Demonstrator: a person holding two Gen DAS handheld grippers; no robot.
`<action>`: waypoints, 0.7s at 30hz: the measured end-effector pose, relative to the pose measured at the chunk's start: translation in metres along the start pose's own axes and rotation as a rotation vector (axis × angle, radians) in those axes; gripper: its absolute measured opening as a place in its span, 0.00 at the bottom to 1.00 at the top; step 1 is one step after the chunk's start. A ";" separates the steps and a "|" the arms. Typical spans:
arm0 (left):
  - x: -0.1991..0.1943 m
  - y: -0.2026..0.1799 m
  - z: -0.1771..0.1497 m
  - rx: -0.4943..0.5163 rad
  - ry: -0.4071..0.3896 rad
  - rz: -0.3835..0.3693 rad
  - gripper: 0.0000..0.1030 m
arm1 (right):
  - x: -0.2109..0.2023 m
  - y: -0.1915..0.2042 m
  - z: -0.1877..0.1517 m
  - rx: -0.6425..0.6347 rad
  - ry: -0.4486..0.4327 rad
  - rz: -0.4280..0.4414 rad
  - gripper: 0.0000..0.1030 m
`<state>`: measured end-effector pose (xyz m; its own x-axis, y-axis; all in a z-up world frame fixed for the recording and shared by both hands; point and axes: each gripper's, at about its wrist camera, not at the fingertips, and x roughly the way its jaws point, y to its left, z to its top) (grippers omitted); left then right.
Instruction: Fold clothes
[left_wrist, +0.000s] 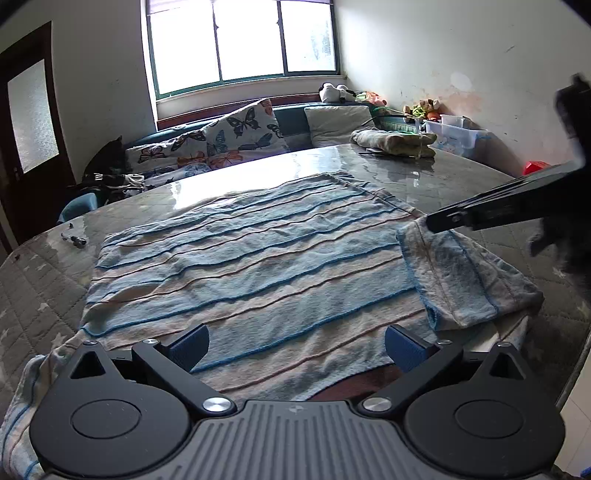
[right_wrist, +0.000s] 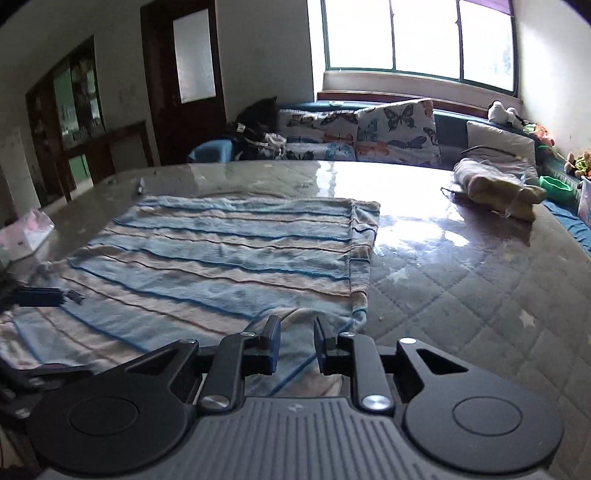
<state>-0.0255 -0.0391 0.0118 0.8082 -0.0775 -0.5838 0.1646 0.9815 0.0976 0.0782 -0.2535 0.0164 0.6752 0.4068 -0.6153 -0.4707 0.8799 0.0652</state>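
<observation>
Striped towel (left_wrist: 251, 258) lay flat on desk (right_wrist: 461, 280) ahead of both | soft, light, floppy; grip corners | left hand-held gripper (left_wrist: 297, 347) wide open, empty | right hand-held gripper (right_wrist: 295, 343) narrowly parted around turned-back corner, grip uncertain

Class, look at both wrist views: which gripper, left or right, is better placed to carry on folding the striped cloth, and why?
Probably the right gripper: its tip sits at the turned-over corner of the striped cloth. The left gripper is wide open above the near edge, gripping nothing.
</observation>
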 end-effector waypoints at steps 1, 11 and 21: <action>-0.001 0.001 0.000 -0.002 0.000 0.003 1.00 | 0.008 0.000 0.000 -0.004 0.009 -0.001 0.19; -0.002 0.008 -0.003 -0.021 0.010 0.018 1.00 | -0.001 0.009 -0.009 -0.093 0.054 0.024 0.19; -0.003 0.007 -0.003 -0.020 0.005 0.013 1.00 | -0.037 0.027 -0.043 -0.168 0.090 0.045 0.19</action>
<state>-0.0285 -0.0315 0.0119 0.8074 -0.0639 -0.5866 0.1427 0.9857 0.0891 0.0159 -0.2560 0.0071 0.6016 0.4143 -0.6830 -0.5924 0.8049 -0.0336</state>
